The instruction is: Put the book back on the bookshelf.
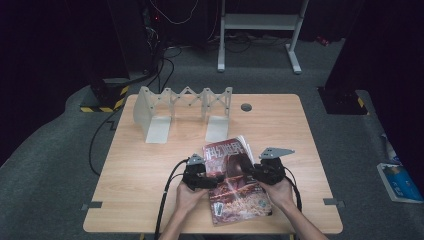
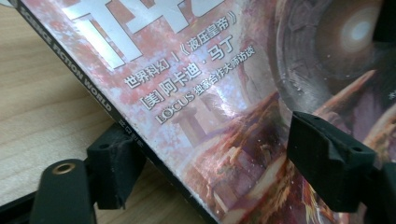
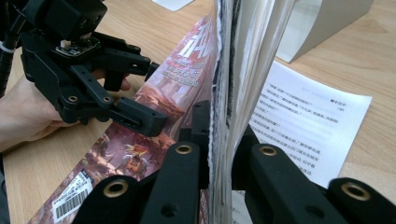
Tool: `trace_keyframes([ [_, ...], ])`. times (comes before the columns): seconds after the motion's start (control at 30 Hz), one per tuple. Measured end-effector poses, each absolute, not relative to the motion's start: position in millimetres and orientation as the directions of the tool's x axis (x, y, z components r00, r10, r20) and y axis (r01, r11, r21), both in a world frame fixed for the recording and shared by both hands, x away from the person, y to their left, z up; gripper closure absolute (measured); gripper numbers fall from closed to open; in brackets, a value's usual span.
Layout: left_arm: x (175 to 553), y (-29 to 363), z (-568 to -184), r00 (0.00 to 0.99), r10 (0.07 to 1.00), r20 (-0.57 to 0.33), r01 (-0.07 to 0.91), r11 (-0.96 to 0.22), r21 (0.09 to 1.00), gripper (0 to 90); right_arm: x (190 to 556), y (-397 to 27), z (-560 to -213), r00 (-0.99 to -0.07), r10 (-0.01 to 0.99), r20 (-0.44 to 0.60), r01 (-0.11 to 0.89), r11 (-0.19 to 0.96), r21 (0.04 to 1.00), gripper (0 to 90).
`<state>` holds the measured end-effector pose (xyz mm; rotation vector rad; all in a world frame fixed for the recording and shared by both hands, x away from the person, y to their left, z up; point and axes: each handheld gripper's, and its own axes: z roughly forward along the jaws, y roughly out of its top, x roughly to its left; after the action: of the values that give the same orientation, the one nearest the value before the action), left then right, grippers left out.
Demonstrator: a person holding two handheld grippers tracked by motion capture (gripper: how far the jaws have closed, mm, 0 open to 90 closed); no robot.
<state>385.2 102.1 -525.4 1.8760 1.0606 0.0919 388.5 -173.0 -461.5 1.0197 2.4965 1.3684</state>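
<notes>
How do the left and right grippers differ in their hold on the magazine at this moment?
The right gripper is shut on a raised sheaf of the magazine's pages; the left gripper is open, jaws straddling the spine edge. The right lifts pages upright; the left sits low over the cover. Both are black, hand-held.

The magazine [image 1: 235, 182] lies on the table [image 1: 140, 170], near its front edge. The folding rack [image 1: 182, 107] stands behind the magazine, toward the far edge. The left gripper [image 1: 212, 181] sits at the magazine's left edge, the right gripper [image 1: 250, 169] at its right edge.
</notes>
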Motion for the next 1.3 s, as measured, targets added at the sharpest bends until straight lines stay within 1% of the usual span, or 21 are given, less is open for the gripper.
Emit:
trace_keyframes([
  [0.1,384,106,-530,0.624,0.692,-0.364,0.628,-0.167,0.76,26.1,392,-173,-465,-0.768,0.605,0.21,0.509,0.377,0.773,85.2],
  [0.17,382,107,-530,0.623,0.697,-0.355,0.622,-0.166,0.765,28.4,394,-171,-467,-0.763,0.61,0.213,0.519,0.383,0.764,85.2],
  [0.27,380,110,-530,0.622,0.702,-0.346,0.611,-0.159,0.776,34.4,397,-171,-471,-0.757,0.615,0.218,0.532,0.388,0.752,85.1],
  [0.4,378,107,-531,0.632,0.703,-0.327,0.605,-0.183,0.775,40.7,401,-170,-478,-0.751,0.624,0.216,0.544,0.4,0.738,84.9],
  [0.57,378,107,-532,0.621,0.708,-0.336,0.618,-0.179,0.765,46.7,404,-170,-485,-0.745,0.632,0.213,0.555,0.41,0.724,84.5],
  [0.7,377,106,-532,0.625,0.711,-0.322,0.61,-0.188,0.77,49.9,406,-169,-489,-0.738,0.643,0.207,0.561,0.412,0.718,82.0],
  [0.77,377,105,-532,0.626,0.714,-0.313,0.606,-0.193,0.772,52.2,407,-169,-491,-0.732,0.655,0.188,0.56,0.422,0.713,77.9],
  [0.87,376,104,-532,0.632,0.714,-0.3,0.6,-0.206,0.773,53.6,406,-168,-496,-0.727,0.671,0.145,0.55,0.443,0.708,72.7],
  [1.0,376,104,-532,0.633,0.716,-0.295,0.597,-0.209,0.775,54.5,406,-170,-498,-0.705,0.697,0.129,0.564,0.442,0.697,64.3],
  [1.17,376,103,-531,0.633,0.717,-0.292,0.595,-0.21,0.776,54.7,406,-184,-499,-0.675,0.722,0.152,0.594,0.408,0.694,57.5],
  [1.27,375,103,-531,0.633,0.718,-0.291,0.595,-0.209,0.776,54.7,405,-194,-500,-0.66,0.735,0.157,0.599,0.387,0.701,57.5],
  [1.3,375,103,-531,0.632,0.718,-0.292,0.595,-0.209,0.776,54.7,404,-198,-500,-0.649,0.742,0.167,0.606,0.372,0.703,60.2],
])
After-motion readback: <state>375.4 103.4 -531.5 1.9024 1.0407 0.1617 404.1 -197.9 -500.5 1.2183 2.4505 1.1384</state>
